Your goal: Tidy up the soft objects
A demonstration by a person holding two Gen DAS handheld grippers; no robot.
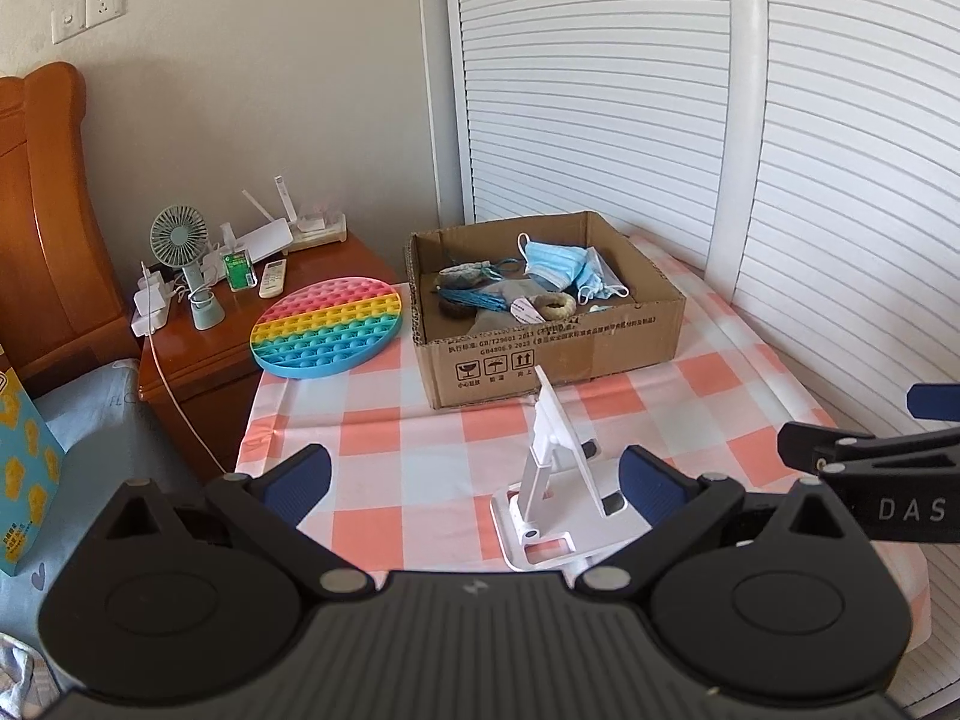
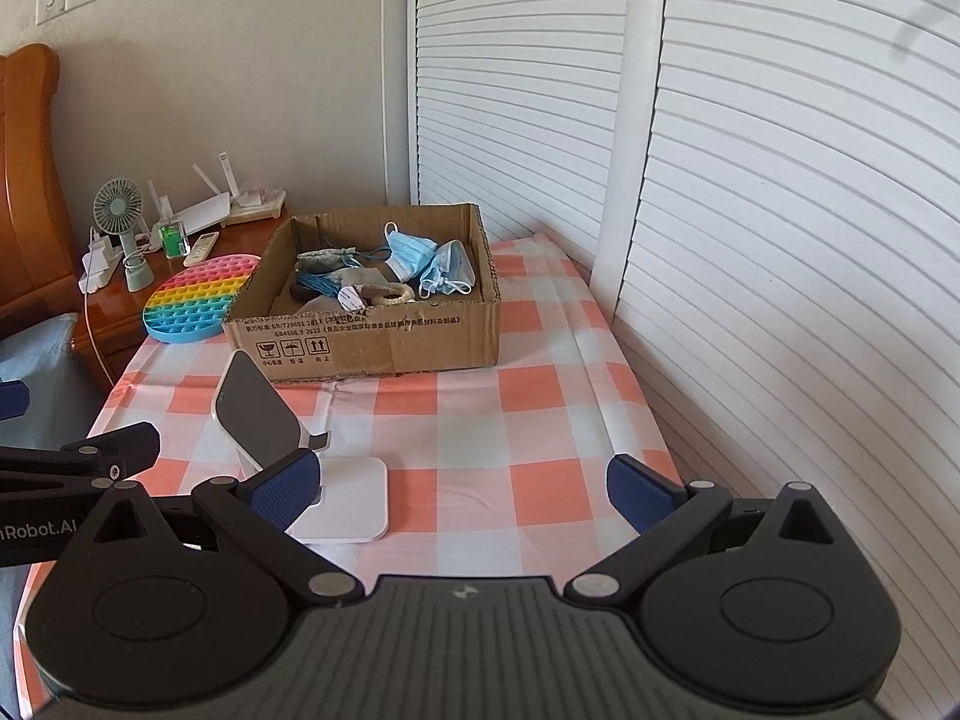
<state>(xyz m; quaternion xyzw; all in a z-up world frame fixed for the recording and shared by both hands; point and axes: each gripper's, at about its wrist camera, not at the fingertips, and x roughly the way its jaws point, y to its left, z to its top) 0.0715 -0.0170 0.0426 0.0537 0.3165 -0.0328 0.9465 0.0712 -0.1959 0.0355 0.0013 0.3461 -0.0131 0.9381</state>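
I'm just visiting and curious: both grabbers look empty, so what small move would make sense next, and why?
Probably reach the left gripper forward and left toward the rainbow bubble mat. It seems the only soft thing outside the cardboard box, which already holds face masks. Both it and the right gripper have open, empty jaws. The white phone stand sits close ahead, so steer around it.

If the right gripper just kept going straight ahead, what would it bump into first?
Probably the cardboard box. The right gripper, open, points over bare checked cloth toward the box's front wall; the white stand sits left of its line. Depth is uncertain.
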